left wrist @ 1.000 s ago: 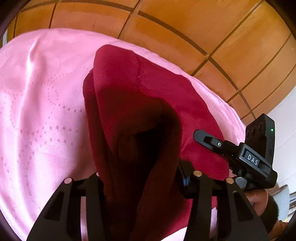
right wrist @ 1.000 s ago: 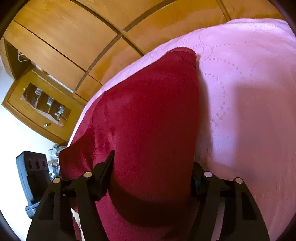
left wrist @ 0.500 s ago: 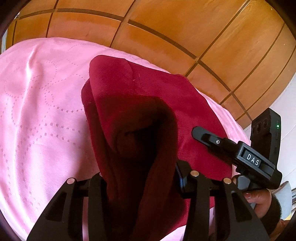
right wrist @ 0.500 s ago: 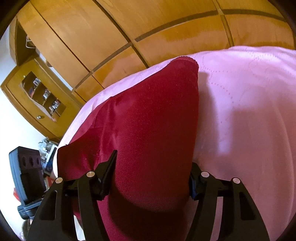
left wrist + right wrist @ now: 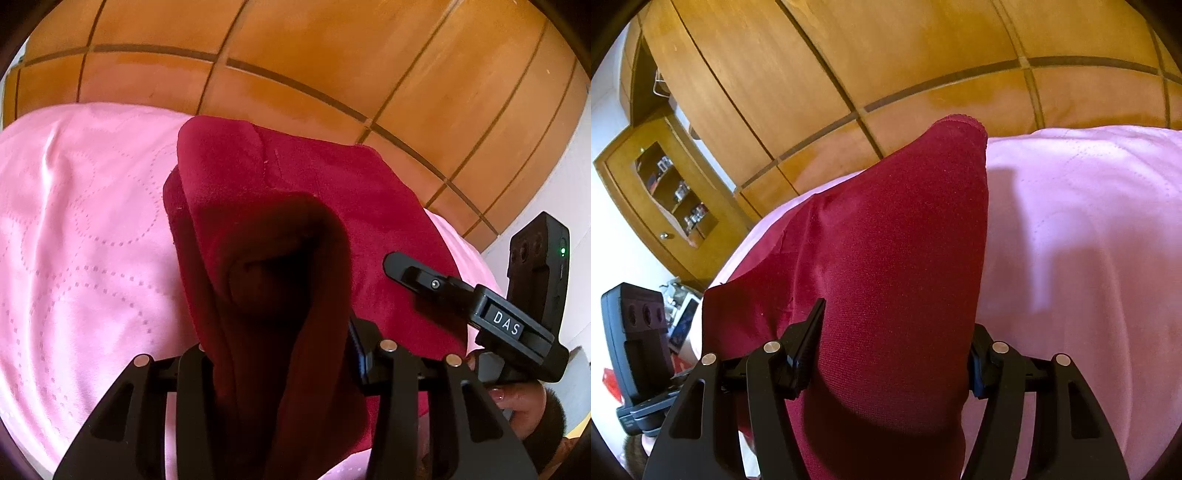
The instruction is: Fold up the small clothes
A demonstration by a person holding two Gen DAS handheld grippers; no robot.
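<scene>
Overhead, two black claws angle downward over a bed, each clamped on the same dark red cloth [image 5: 325, 192]. Seen from the left wrist, the left claw [image 5: 280, 354] grips a thick gathered bunch of the cloth, which fills the gap between its fingers [image 5: 192, 398] and rises ahead as a soft, hollow fold with a shadowed pocket at its middle. Off to the right in that view, the right claw [image 5: 410, 269] reaches in from the side, one slim black finger laid against the fabric, its body marked "DAS" and backed by a boxy black housing with a green light; a hand [image 5: 517, 398] with a dark cuff grips the handle below it. From the right wrist, the right claw [image 5: 890, 354] holds a broad, rounded roll of the cloth [image 5: 894, 258] pressed between its ribbed pads [image 5: 809, 343], the fabric tapering away to a scalloped hem at the far end. At that view's left edge stands the left claw's black housing [image 5: 635, 343]. Both ends of the cloth are raised in the claws while its far part drapes onto the bedspread [image 5: 81, 221], a pale pink, slightly glossy cover quilted with dotted looping lines. The red material looks matte and velvety, finely knit where light catches it. Behind the bed runs a wardrobe [image 5: 886, 74] of warm orange-brown wooden panels split by dark grooves, and beside it a small cabinet [image 5: 665, 195] with cluttered shelves.
</scene>
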